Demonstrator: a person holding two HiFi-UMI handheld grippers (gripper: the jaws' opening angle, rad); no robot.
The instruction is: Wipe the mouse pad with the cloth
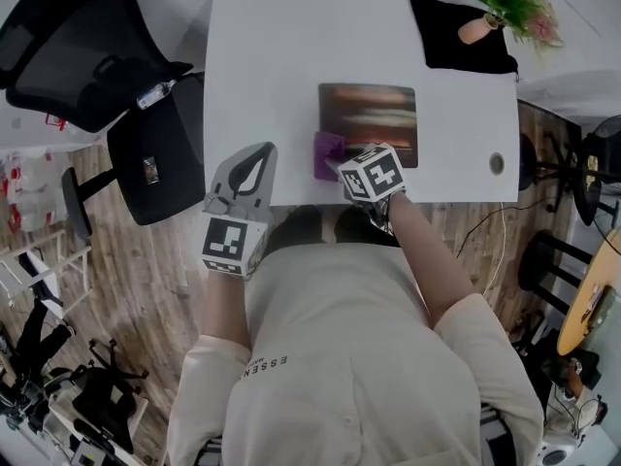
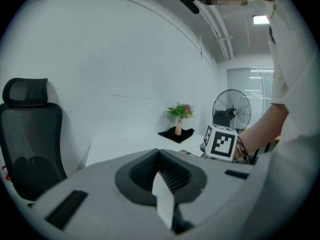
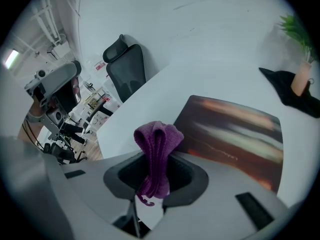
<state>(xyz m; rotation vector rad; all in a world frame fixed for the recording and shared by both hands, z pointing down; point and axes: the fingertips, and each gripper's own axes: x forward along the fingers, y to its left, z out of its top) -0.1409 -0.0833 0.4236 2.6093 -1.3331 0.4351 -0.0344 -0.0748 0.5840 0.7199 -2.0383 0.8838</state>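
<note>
The right gripper (image 3: 153, 180) is seen clamped on a purple cloth (image 3: 159, 144), which is pinched at a bunched fold, with a rounded hump standing past the jaws. The cloth is held at the near left corner of the mouse pad (image 3: 235, 134); whether it touches the pad cannot be told. The left gripper (image 2: 161, 176) is held off the table's near edge with its jaws together and nothing between them. The cloth is judged soft, light and limp, so enough of it should be left free beyond the grip to be pressed flat. The pad is judged thin and liable to slide on the smooth white table (image 1: 272, 56). Farther off, a vase of greenery (image 1: 477, 29) is set on a black mat (image 1: 456, 42). Letters beginning "ESSEN" can be read on the person's shirt (image 1: 320, 357); no other writing is legible.
</note>
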